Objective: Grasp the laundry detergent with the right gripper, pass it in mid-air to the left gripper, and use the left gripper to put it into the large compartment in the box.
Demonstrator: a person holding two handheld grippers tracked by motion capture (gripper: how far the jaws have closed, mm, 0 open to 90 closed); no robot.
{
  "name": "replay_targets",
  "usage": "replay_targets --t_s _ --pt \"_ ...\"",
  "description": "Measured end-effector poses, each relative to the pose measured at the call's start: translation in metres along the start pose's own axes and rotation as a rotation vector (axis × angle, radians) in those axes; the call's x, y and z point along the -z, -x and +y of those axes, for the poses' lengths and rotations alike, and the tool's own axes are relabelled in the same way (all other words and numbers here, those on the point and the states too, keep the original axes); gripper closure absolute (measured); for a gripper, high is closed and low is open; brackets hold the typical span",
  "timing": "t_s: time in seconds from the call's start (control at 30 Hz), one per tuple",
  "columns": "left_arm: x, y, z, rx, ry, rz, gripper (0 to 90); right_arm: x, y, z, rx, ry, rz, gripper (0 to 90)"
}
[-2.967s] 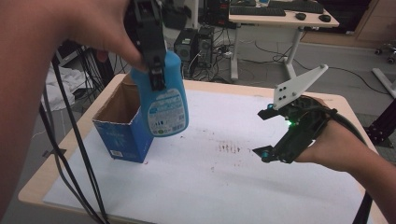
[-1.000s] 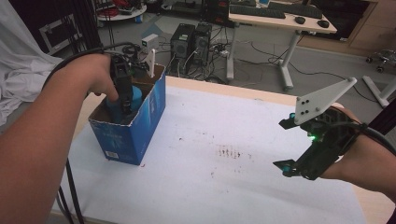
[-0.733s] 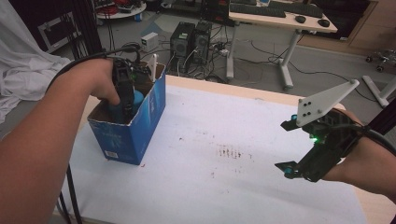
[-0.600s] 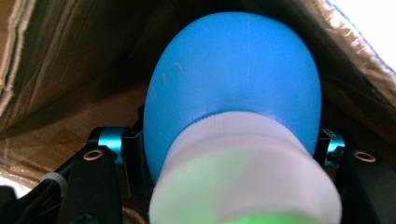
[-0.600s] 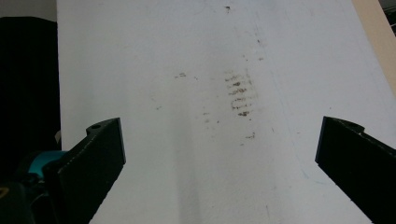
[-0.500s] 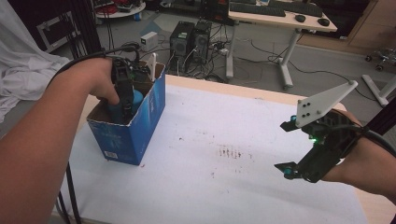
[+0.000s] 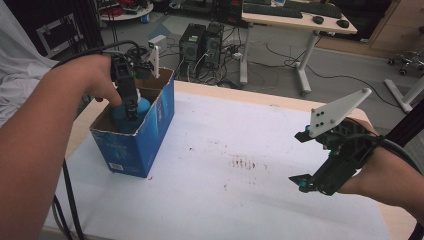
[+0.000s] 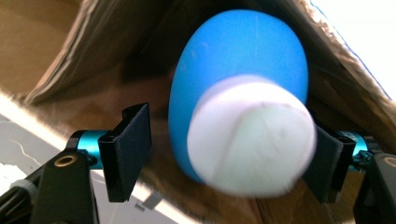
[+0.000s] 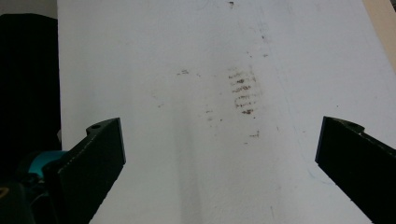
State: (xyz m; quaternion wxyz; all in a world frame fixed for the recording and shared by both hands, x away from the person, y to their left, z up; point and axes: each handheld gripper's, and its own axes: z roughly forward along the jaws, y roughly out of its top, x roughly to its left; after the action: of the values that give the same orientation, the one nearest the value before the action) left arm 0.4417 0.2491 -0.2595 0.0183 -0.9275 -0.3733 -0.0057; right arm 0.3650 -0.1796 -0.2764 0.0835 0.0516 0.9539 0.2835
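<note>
Left gripper [image 7: 131,102] down inside blue carton [image 7: 150,135], jaws just opening, pads off blue bottle [image 8: 238,70] standing between them | carton walls tight around, near table's left edge | right gripper [image 7: 320,160] wide open, holding nothing, over bare white sheet [image 7: 225,200] | stains [image 9: 243,93] mid-sheet

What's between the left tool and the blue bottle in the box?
Nothing visible. The left tool straddles the blue bottle inside the blue cardboard box; its jaws have just been opening, with a gap at one jaw.
</note>
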Motion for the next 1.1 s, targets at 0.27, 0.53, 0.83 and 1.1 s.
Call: replay_targets --t_s 0.27,0.53,0.83,1.1 --pt "0.027 0.009 -0.005 -0.016 0.04 0.018 15.5 0.005 0.007 -0.005 -0.013 -0.013 0.001 0.9" --pt "0.059 0.031 0.0 -0.088 0.056 0.01 8.6 0.012 0.017 -0.008 -0.009 -0.077 0.003 0.8" --pt "0.073 0.061 0.025 -0.229 0.086 -0.016 5.7 0.016 0.033 -0.012 -0.002 -0.185 0.008 0.9" --pt "0.067 0.082 0.053 -0.332 0.086 -0.039 1.8 0.016 0.054 -0.022 0.01 -0.292 -0.011 0.9"
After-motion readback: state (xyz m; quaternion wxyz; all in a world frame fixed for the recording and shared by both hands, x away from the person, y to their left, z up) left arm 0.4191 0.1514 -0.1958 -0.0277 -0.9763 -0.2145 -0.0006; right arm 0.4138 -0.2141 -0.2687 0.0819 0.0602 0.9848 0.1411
